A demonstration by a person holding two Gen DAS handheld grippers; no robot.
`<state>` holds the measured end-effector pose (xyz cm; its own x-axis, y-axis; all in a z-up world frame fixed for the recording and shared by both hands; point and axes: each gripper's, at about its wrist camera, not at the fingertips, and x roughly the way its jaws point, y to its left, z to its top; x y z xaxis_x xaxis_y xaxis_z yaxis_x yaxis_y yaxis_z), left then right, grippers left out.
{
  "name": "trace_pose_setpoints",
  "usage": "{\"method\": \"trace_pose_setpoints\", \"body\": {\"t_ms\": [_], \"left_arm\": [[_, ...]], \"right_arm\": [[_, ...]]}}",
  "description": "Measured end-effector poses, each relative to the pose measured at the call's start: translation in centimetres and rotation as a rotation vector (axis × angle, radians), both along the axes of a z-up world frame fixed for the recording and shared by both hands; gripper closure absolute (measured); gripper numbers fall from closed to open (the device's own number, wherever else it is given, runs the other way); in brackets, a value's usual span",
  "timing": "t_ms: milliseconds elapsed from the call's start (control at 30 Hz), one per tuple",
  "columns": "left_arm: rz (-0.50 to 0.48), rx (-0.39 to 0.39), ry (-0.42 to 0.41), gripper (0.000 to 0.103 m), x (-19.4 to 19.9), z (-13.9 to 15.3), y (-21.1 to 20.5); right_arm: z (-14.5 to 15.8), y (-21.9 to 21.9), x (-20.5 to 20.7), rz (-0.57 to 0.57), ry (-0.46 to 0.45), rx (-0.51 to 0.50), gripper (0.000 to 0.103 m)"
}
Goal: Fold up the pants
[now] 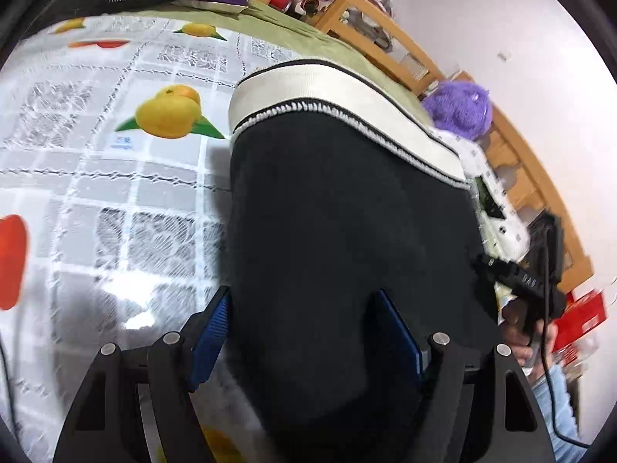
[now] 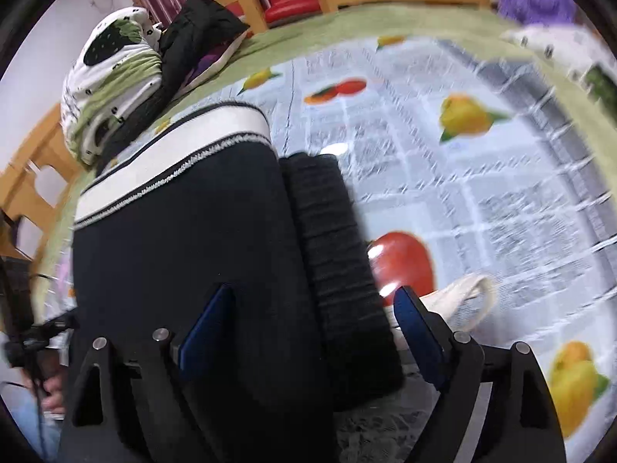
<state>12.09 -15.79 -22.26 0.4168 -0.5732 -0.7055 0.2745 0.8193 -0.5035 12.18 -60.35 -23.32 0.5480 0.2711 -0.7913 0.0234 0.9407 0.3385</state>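
Note:
Black pants (image 1: 347, 212) with a white waistband (image 1: 327, 85) lie folded on a fruit-print cloth (image 1: 115, 193). My left gripper (image 1: 302, 295) hovers low over them, blue pads (image 1: 210, 339) spread wide, one beside the cloth's left edge and one above the fabric, so it is open. In the right wrist view the pants (image 2: 173, 231) show the waistband (image 2: 173, 146) at the far end and a ribbed black cuff (image 2: 331, 239) along their right side. My right gripper (image 2: 314, 291) stands open astride the cuff, its right pad (image 2: 416, 335) just clear of it.
A cream fabric loop (image 2: 470, 301) lies by the right gripper's right finger. A bedding pile (image 2: 112, 77) and black jacket (image 2: 193, 38) sit at the far left, a purple plush (image 1: 459, 110) near the wooden rail (image 1: 385, 27). A hand (image 1: 516, 332) holds the other gripper.

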Motion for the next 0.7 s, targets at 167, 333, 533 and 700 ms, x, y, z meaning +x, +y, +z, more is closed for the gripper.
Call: {"method": "trace_pose_setpoints", "body": {"t_ms": [167, 333, 533, 700], "left_arm": [[0.013, -0.004, 0.000, 0.043, 0.1, -0.4, -1.2], [-0.018, -0.014, -0.020, 0.076, 0.5, 1.4, -0.3], [-0.032, 0.070, -0.121, 0.079, 0.7, 5.9, 3.3], [-0.009, 0.210, -0.153, 0.078, -0.5, 7.9, 11.0]], "right_arm": [[-1.2, 0.3, 0.9, 0.067, 0.020, 0.040, 0.019], [-0.4, -0.2, 0.1, 0.043, 0.010, 0.091, 0.038], [3.4, 4.2, -3.1, 0.054, -0.012, 0.134, 0.066], [3.7, 12.3, -3.7, 0.062, -0.017, 0.170, 0.068]]}}
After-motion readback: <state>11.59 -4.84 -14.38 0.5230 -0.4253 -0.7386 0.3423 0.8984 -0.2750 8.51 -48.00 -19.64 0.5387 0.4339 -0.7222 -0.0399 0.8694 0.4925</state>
